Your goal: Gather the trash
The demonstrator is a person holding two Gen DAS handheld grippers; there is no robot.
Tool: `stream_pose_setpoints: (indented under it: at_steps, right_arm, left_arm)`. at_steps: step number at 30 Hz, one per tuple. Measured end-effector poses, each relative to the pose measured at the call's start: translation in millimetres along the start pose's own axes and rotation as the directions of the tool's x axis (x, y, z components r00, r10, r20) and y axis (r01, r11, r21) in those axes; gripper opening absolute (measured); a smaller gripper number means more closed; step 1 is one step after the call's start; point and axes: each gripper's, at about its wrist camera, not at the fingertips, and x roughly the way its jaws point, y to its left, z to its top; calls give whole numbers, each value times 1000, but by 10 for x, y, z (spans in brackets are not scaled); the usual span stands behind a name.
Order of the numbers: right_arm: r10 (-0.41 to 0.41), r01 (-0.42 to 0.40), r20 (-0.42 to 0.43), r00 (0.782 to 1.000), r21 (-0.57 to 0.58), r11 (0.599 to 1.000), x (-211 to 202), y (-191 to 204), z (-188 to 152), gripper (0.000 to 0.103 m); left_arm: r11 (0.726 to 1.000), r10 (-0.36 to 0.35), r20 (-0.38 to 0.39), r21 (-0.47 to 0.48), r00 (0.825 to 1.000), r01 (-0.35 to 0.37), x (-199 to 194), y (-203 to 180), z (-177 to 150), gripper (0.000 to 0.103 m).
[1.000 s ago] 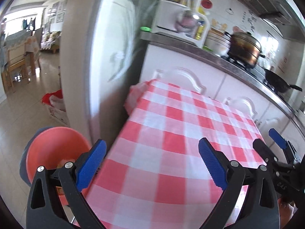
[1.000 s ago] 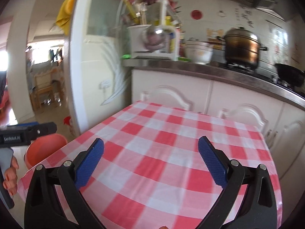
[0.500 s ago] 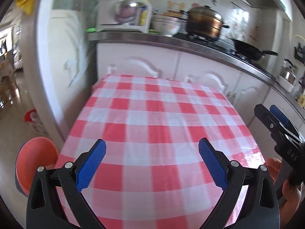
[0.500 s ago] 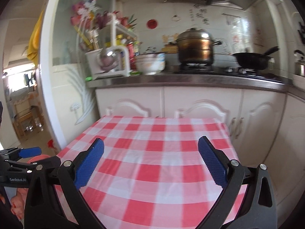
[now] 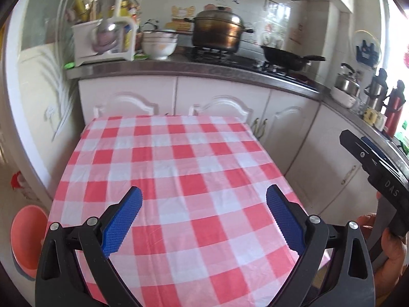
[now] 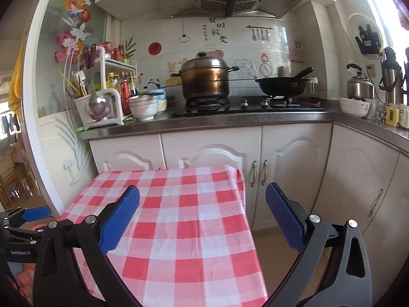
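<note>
Two tongs, left and right, both spread, empty, over checkered tablecloth

A glossy checked cloth is spread on the table. Behind it, a tarnished metal pot and matt black pan are seen; the pads are textured.

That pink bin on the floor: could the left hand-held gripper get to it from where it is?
Probably yes. The pink bin sits on the floor just left of the table, beside the open left hand-held gripper, which holds nothing. Nothing visible blocks the way down to it.
</note>
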Motion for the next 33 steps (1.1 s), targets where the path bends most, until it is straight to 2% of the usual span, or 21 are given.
stream_pose_setpoints:
  at_steps: [6,11,18,22,29,31,33]
  right_arm:
    - [-26,26,19,999,5,1000,-211,-134,276,99]
    - [-36,36,0,999,1,999,-267,-215,448,99]
    - [-153,153,19,988,20,988,-450,-377,627,99]
    - [-213,212,24,977,33,977,-584,-452,684,99]
    - [-340,338,37,940,54,940,-826,-573,715,99]
    - [-365,362,46,930,59,930,-895,-582,721,99]
    - [-382,378,63,922,65,923,-994,-581,710,99]
  left_arm:
    - [998,-49,45,44,998,47,-183,-255,282,96]
    - [993,-98,74,65,992,94,-189,-430,540,96]
    - [978,-185,103,115,977,173,-69,-694,777,97]
    - [973,-210,104,122,972,198,38,-821,898,97]
    - [969,-224,112,127,968,210,152,-945,1017,97]
    - [967,-238,126,123,963,222,136,-953,1031,97]
    - [969,-225,125,132,966,208,122,-974,1034,97]
